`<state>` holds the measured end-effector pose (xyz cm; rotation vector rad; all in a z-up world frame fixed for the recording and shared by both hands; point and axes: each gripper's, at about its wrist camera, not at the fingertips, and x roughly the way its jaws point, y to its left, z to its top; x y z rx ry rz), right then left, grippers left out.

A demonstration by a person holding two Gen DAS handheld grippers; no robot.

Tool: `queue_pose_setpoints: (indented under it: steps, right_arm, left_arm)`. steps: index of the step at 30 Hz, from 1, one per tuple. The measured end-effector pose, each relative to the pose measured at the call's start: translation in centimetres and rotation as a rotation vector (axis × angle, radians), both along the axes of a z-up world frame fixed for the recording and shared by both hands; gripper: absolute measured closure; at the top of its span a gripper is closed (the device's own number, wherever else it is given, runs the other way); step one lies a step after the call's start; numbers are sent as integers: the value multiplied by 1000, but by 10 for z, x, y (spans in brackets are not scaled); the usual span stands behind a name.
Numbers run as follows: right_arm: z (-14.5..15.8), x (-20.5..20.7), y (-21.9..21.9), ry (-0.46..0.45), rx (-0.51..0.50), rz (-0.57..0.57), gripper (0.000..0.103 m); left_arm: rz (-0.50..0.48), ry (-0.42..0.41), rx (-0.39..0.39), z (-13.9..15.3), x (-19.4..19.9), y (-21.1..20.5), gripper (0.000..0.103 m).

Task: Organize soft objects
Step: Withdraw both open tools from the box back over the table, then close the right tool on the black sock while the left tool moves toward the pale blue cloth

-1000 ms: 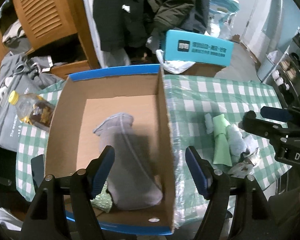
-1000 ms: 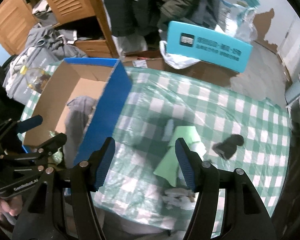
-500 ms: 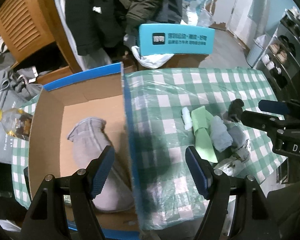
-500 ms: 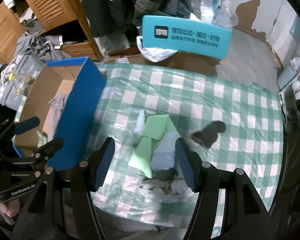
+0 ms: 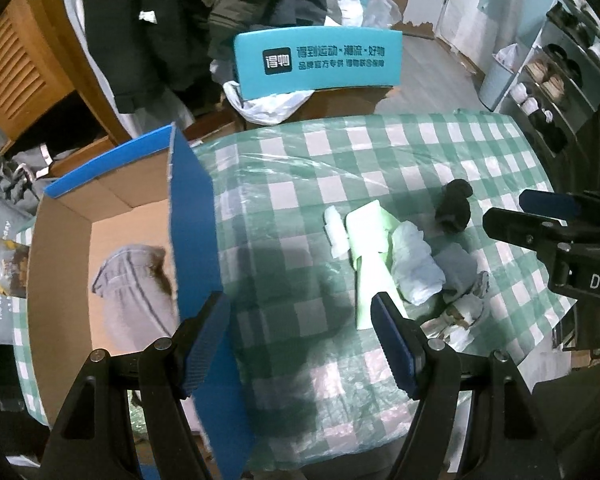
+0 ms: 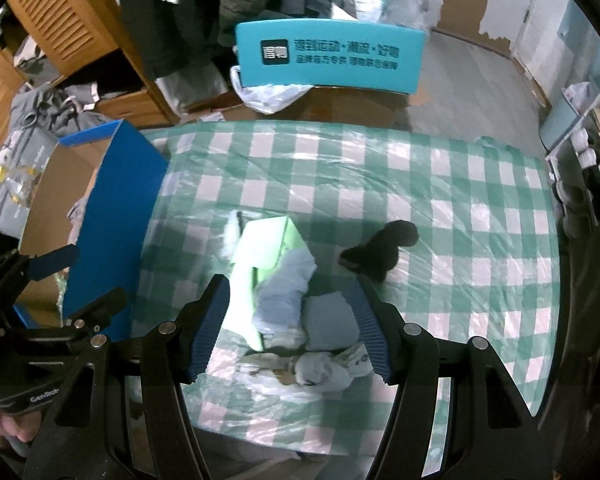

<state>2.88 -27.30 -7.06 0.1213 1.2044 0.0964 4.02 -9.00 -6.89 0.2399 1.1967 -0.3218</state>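
With both jaws apart and empty, lower the right gripper (image 6: 290, 324) squarely over the pale blue cloth (image 6: 284, 300), pinching it alone, clear of the green cloth (image 6: 256, 268).

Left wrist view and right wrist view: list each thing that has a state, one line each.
Left gripper: open, empty.
Right gripper: open, empty, above the pile.
Blue cardboard box: open-topped, grey sock inside.
Grey sock: lying flat in box.
Light green folded cloth: on tablecloth.
Black rolled sock: on tablecloth, apart from pile.

One box (image 5: 192, 216), one grey sock (image 5: 134, 292) inside, two tools.
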Motion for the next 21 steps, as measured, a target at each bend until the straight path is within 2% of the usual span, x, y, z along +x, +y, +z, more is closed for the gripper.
queue_pose_setpoints:
  steps: [10,21]
  right_arm:
    - [-20,3,-28,41,3,-69,40]
    - [-52,25,-53,106,4,-148,40]
  left_arm:
    - [-9,38,5,-19,10,-20,28]
    - [-9,68,15,-42,31,-39,28]
